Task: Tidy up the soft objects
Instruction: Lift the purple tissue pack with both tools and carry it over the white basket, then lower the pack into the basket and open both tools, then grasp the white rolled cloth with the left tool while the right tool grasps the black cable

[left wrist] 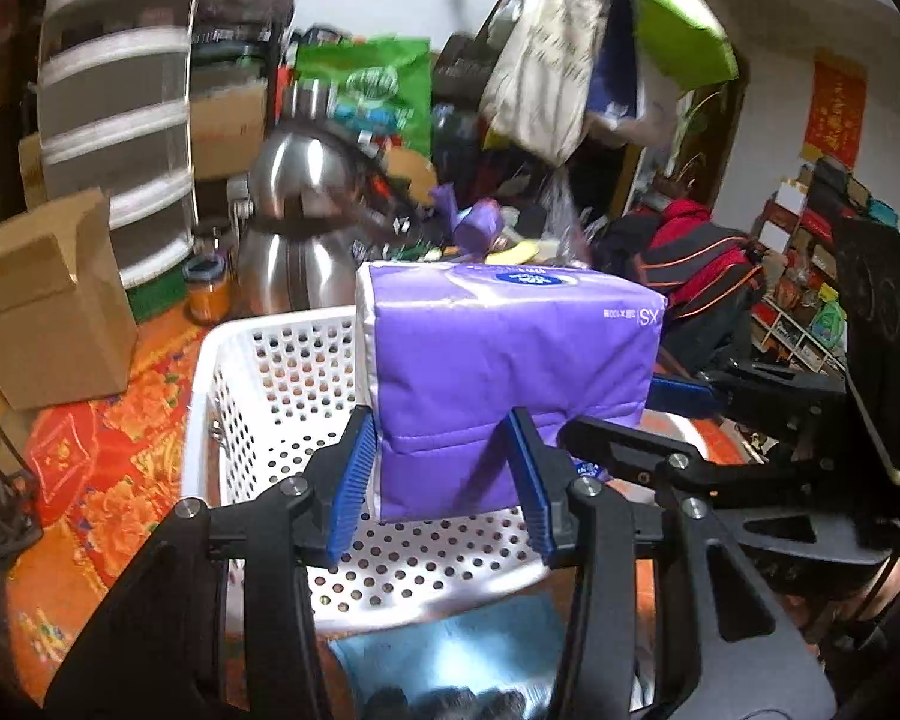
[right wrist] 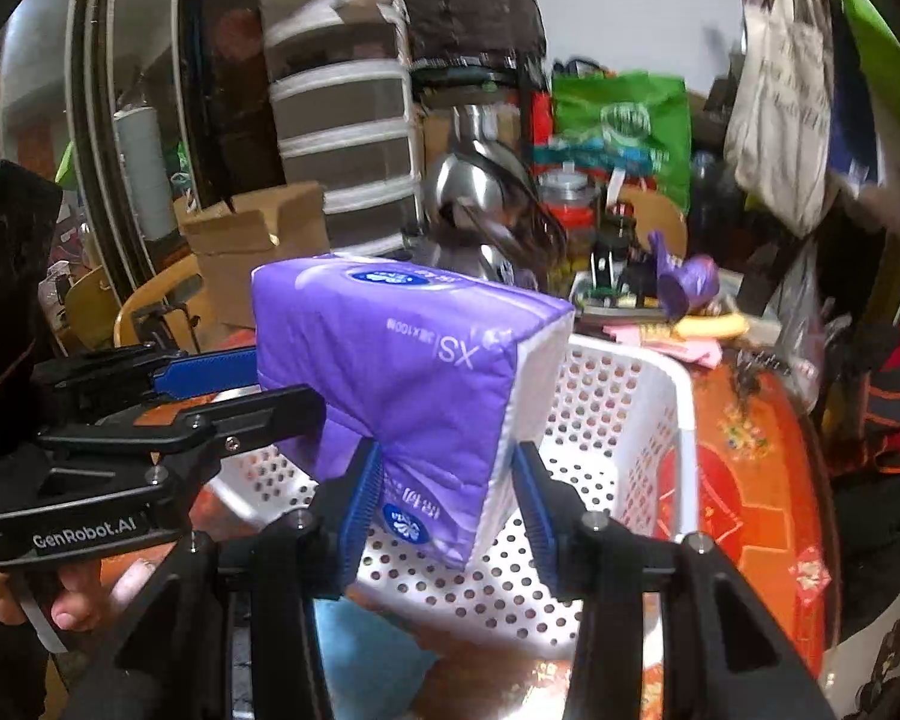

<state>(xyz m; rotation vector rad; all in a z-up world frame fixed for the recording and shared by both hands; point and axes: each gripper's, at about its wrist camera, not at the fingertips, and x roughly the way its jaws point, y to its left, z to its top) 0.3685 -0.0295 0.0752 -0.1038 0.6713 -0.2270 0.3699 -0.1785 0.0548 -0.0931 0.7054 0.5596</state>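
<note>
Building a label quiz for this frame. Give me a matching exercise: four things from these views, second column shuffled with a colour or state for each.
Things:
1. tissue pack
2. basket
3. kettle
4. cardboard box

Colour or state:
A. shiny metal, standing behind the basket
B. purple, gripped at both ends by the left gripper and right gripper
C. brown, flaps open, standing on the patterned cloth
D. white, full of holes, under the held pack

Pairs: 1-B, 2-D, 3-A, 4-C
</note>
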